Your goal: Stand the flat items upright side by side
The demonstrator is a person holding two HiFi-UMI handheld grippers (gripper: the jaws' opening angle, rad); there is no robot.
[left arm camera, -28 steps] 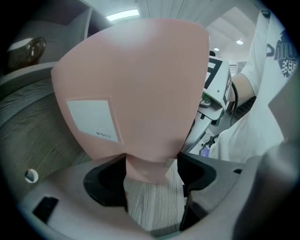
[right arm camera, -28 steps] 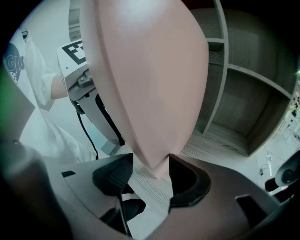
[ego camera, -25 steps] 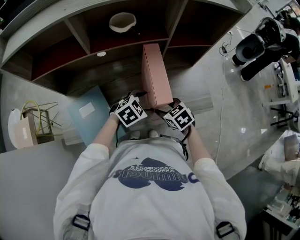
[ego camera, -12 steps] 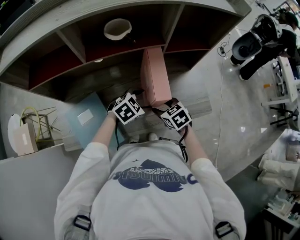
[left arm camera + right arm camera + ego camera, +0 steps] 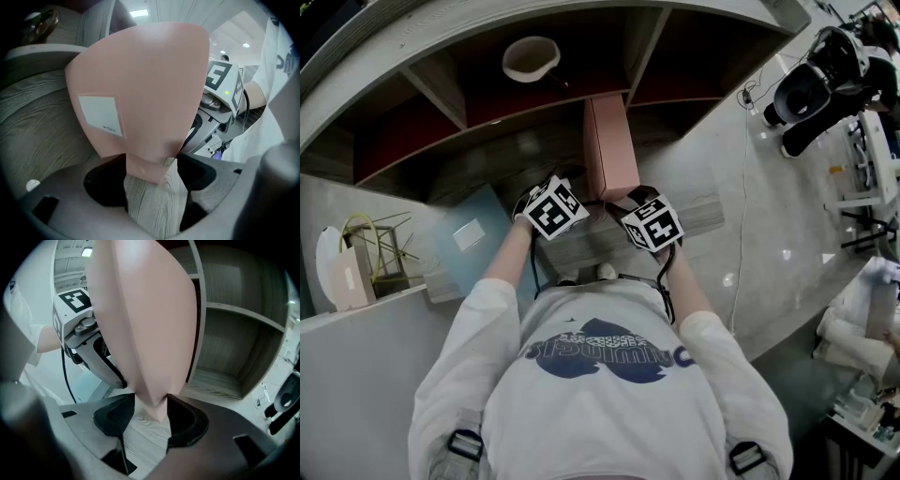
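Left gripper (image 5: 152,174) and right gripper (image 5: 151,411) pinched the pink box's (image 5: 611,150) near corners, the right jaws just tightening; even pushing would keep it upright.

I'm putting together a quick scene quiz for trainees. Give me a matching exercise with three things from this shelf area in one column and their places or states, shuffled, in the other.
Things:
1. pink box
2. blue box
3. bowl

States:
A. lying flat, off to the left
B. in a back compartment of the shelf
C. standing upright, in the middle

Pairs: 1-C, 2-A, 3-B
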